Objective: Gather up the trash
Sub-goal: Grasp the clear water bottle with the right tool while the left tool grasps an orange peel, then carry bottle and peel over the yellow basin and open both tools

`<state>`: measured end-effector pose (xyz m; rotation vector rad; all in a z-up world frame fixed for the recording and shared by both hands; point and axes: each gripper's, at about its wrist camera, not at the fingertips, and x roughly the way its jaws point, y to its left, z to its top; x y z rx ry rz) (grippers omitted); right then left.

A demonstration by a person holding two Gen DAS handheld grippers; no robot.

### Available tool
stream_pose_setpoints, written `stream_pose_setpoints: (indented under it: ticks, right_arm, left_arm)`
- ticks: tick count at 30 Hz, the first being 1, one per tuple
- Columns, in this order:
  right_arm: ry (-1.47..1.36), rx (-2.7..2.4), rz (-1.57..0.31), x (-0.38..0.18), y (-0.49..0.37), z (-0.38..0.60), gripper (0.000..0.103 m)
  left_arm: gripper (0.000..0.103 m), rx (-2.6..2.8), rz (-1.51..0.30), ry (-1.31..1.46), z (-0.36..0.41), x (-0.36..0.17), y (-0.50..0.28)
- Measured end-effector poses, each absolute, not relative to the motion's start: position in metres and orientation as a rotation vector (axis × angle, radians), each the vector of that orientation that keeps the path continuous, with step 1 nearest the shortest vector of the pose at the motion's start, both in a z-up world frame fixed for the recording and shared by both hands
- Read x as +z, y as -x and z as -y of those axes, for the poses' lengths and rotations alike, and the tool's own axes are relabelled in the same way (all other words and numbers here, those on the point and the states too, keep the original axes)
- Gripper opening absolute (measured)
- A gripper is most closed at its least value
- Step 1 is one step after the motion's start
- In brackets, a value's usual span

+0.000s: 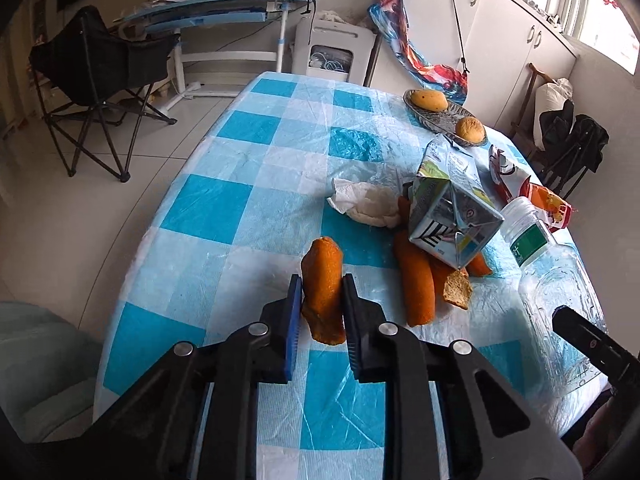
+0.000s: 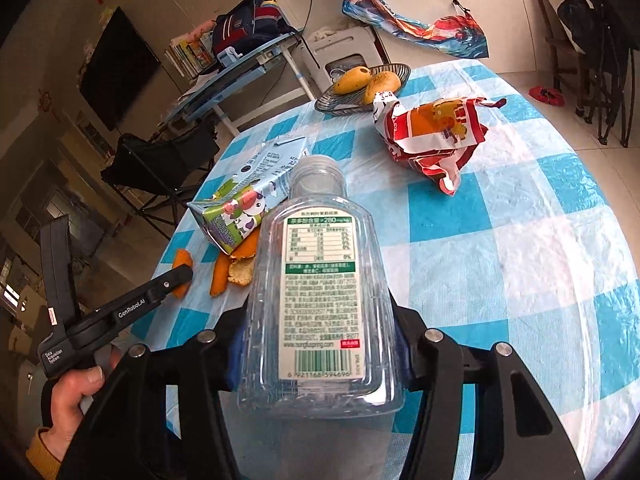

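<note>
Left tool (image 1: 322, 300) is clamped on a strip of orange peel (image 1: 323, 280), low centre in the left wrist view: orange, pitted skin, standing roughly upright between the blue pads, its lower end hanging below them. More peel pieces (image 1: 416, 280) lie just right of it on the counter (image 1: 248, 208), partly under a tipped milk carton (image 1: 452, 216).

Right tool (image 2: 320, 344) grips a clear plastic bottle (image 2: 320, 300), centre of the right wrist view. The bottle is empty, has no cap, and its neck points away from the camera. Jaws sit partway closed against its sides.

Readable text:
- bottle label, green and white: "280", a barcode "6 921168 594696", a web address too blurred to read, the rest small Chinese print
- left tool arm, left edge of the right wrist view: "GenRobot.AI" and "Data Acquisition System"
- carton: cartoon cows, lettering not legible

Other trash on the checked blue-and-white cover: a crumpled white tissue (image 1: 364, 202) behind the carton and a red-and-white snack wrapper (image 2: 436, 136) in the upper right centre of the right wrist view.

A wire basket (image 2: 400, 70) at the counter's far edge holds two mangoes (image 2: 368, 80).
</note>
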<state>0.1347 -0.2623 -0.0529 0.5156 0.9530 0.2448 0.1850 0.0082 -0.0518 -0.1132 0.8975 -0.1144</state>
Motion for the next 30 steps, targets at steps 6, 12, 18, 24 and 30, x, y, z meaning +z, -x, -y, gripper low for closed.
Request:
stream_pose_setpoints:
  ticks: [6,12,18,24,30]
  right_arm:
    - [-0.564,0.256,-0.921,-0.045,-0.112,0.262,0.055]
    - [-0.587,0.284,-0.905,-0.040,-0.094,0.257,0.055]
    - [-0.573,0.318,-0.895,-0.034,-0.077,0.248,0.055]
    - [-0.567,0.339,-0.914,-0.038,-0.052,0.241,0.055]
    - [-0.552,0.362,-0.924,-0.037,-0.027,0.233,0.055]
  left_arm:
    - [0.019,-0.145,-0.864,0.157,-0.017,-0.043,-0.150]
    - [0.019,-0.152,-0.833,0.176,-0.023,-0.035,-0.120]
    - [0.019,-0.166,-0.814,0.163,-0.021,-0.030,-0.092]
    - [0.019,-0.178,-0.813,0.159,-0.020,-0.030,-0.059]
    - [0.019,-0.188,-0.812,0.144,-0.020,-0.029,-0.028]
